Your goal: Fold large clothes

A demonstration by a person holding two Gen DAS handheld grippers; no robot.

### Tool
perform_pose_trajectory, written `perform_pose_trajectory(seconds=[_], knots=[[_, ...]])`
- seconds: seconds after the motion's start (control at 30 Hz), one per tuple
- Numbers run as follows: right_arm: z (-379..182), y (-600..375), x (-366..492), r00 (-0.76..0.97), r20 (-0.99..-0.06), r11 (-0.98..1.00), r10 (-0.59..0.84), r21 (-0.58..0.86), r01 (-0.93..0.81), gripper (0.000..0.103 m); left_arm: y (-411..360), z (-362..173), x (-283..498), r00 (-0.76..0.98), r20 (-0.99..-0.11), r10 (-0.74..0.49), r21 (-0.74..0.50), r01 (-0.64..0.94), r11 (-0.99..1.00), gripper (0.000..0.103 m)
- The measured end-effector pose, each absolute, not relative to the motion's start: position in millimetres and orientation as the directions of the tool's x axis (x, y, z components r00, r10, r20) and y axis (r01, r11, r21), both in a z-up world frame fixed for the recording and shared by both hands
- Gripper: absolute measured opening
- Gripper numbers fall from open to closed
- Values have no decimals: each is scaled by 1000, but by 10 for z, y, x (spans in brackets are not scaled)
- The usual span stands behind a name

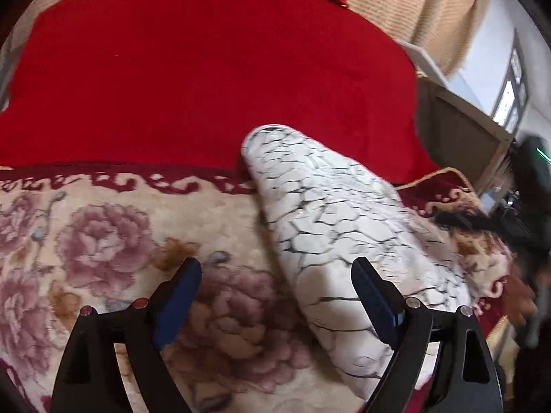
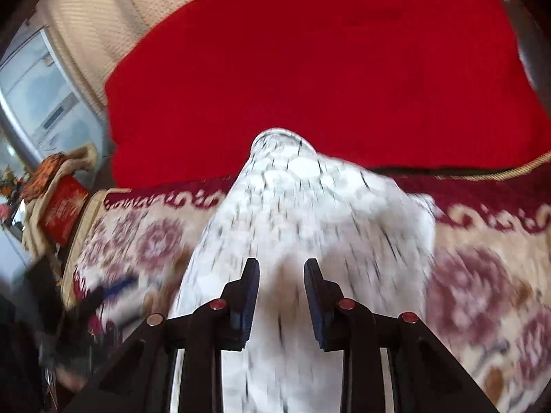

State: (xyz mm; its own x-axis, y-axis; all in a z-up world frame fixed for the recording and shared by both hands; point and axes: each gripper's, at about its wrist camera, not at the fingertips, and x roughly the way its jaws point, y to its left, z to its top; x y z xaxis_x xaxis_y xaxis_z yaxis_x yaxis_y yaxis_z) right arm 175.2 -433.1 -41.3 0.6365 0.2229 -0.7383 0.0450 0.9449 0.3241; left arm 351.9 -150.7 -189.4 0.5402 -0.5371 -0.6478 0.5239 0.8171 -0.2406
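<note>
A white padded garment (image 1: 330, 213) with a black crackle print lies as a long bundle on the floral blanket (image 1: 103, 241). My left gripper (image 1: 275, 264) hangs open above its left edge, one blue pad over the blanket and the other over the garment, pressing on nothing. In the right wrist view the same garment (image 2: 310, 213) rises in a blurred fold toward my right gripper (image 2: 281, 263). Its narrow jaws hold a ridge of the cloth between the pads. The right gripper also shows as a dark blur (image 1: 461, 222) at the garment's right side.
A large red blanket (image 1: 206, 75) covers the bed behind the floral one. Beige curtains (image 1: 413, 3) and a window (image 1: 509, 96) lie beyond. At the bedside stands a red box (image 2: 65, 206) among clutter. The left gripper shows as a blurred dark shape (image 2: 103, 296).
</note>
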Motion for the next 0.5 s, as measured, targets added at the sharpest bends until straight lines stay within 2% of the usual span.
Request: perform_pose_trajectory(seconds=[0.13, 0.2, 0.27, 0.37, 0.5], knots=[[-581, -4275, 1291, 645, -735, 951, 207, 307, 44, 31, -1786, -2072, 3433, 544, -698, -466, -125, 548, 827, 89], [-926, -4266, 1244, 583, -787, 953, 201, 296, 70, 32, -1860, -2066, 3327, 593, -671, -445, -57, 557, 829, 89], [-1107, -4294, 1219, 591, -777, 943, 216, 324, 81, 33, -1874, -2049, 3298, 613, -664, -429, -13, 564, 826, 89], [-975, -4321, 1193, 604, -768, 942, 212, 324, 82, 33, -1826, -2050, 3269, 638, -653, -407, 21, 553, 833, 89], [-668, -4387, 1135, 657, -742, 958, 134, 266, 105, 33, -1794, -2047, 3303, 627, -662, -411, 7, 553, 833, 89]])
